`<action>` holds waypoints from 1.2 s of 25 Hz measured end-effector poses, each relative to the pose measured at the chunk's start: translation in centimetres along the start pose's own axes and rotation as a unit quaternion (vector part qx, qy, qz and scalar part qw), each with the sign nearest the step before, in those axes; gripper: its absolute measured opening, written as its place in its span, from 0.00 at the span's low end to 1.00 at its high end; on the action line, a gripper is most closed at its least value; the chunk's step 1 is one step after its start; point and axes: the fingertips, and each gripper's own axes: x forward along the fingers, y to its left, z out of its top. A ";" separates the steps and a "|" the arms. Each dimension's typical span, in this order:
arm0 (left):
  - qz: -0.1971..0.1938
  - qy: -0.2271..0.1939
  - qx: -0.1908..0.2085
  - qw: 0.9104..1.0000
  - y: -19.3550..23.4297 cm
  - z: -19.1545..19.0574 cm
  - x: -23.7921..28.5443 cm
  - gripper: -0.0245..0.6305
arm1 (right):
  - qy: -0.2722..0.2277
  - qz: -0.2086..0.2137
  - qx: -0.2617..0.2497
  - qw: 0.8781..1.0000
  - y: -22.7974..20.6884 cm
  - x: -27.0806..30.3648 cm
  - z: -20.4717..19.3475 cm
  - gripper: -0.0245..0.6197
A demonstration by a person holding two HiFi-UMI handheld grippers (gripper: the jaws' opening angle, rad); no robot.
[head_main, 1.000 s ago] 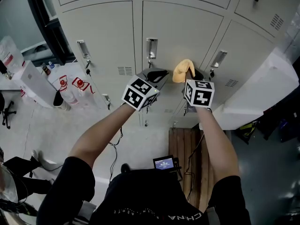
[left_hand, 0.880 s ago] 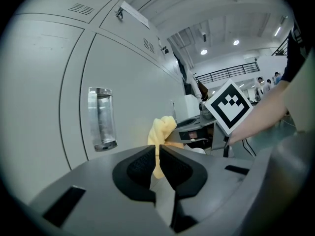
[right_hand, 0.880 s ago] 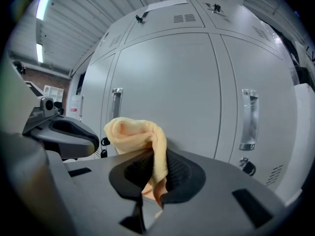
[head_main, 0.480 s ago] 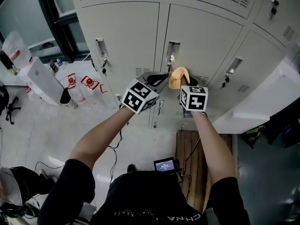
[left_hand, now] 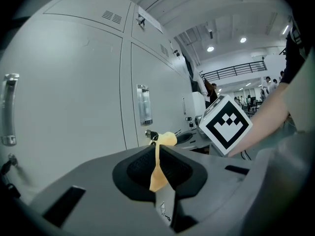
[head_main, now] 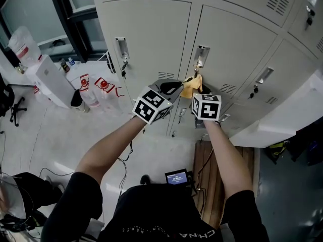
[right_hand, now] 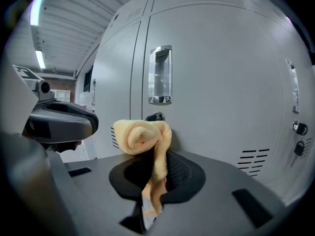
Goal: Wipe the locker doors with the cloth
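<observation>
Head view, left claw and right claw side by side at a locker door, left gripper view, claw pinching a thin edge of the cloth, right gripper view, claw clamped on the cloth, wad in front of the lock

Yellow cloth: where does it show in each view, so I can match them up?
Head view: yellow cloth at centre, in front of the locker door.
Left gripper view: low centre, with a thin strip running down between the fingers.
Right gripper view: low centre, bunched above the fingers.
Shared landmark: the metal door handle just above the cloth.
</observation>
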 end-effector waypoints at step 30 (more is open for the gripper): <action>-0.004 0.004 -0.005 1.000 -0.8 0.2 2.3 0.10 | -0.011 -0.050 -0.041 0.998 -3.9 -0.2 -0.3 0.13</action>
